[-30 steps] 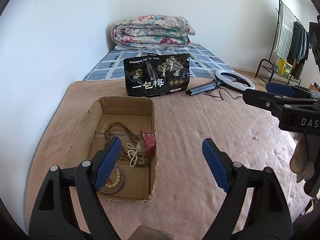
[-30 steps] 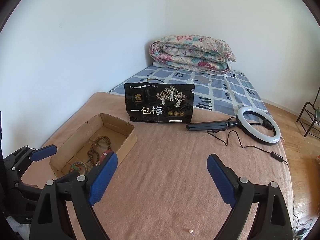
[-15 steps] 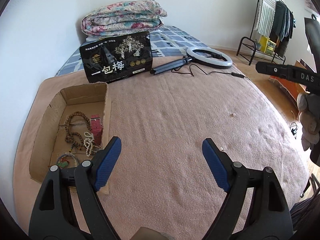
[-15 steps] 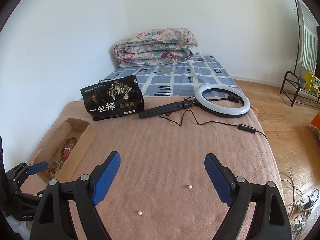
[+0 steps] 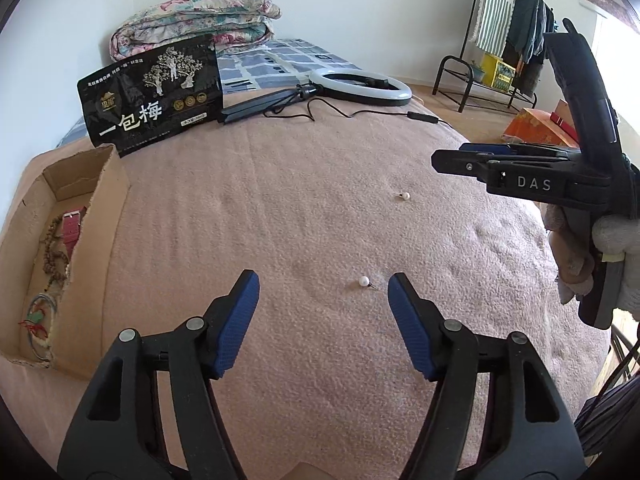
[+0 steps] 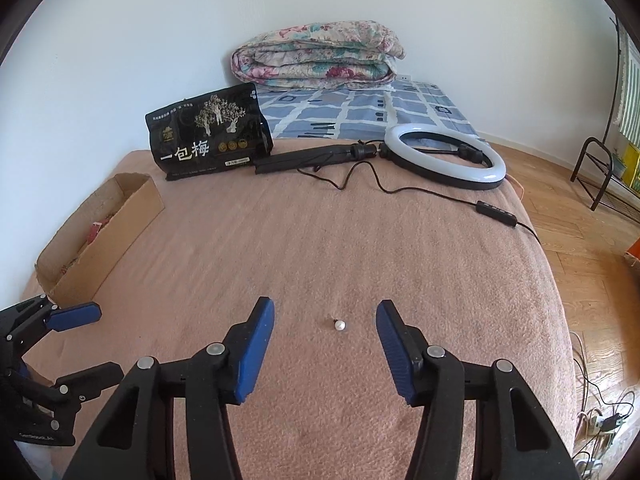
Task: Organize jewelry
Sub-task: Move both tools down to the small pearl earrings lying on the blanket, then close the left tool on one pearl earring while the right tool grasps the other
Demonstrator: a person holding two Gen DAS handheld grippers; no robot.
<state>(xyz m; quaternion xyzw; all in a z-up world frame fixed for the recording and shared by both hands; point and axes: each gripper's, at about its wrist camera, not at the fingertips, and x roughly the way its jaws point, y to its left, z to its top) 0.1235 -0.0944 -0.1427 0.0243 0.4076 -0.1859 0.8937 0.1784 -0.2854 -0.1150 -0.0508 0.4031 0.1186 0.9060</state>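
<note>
**A:** ok so since half a second ago the cardboard box slid way over to the left edge of the left wrist view, and a pearl stud popped up low in the middle of the frame, near the right blue pad. Left gripper has its jaws spread wide, nothing between them.

**B:** yeah, and the right wrist view swung too. One pearl earring now sits on the pink blanket between the blue fingers, a bit right of centre. Right gripper is spread as well, not touching it.

**A:** the left cam shows both pearls though. The second pearl is further up, right of centre, under the tip of the other gripper. I can only find one in the right cam.

**B:** true. The left cam also looks into the box: red watch strap, wooden beads, and a bangle at the lower left. From the right cam it's mostly the outer wall, with just a bit of red peeking over.

**A:** both views get the black snack bag upper left of centre, ring light to its right, and the folded quilt at the top. Only the left cam catches the clothes rack at the upper right.
</note>
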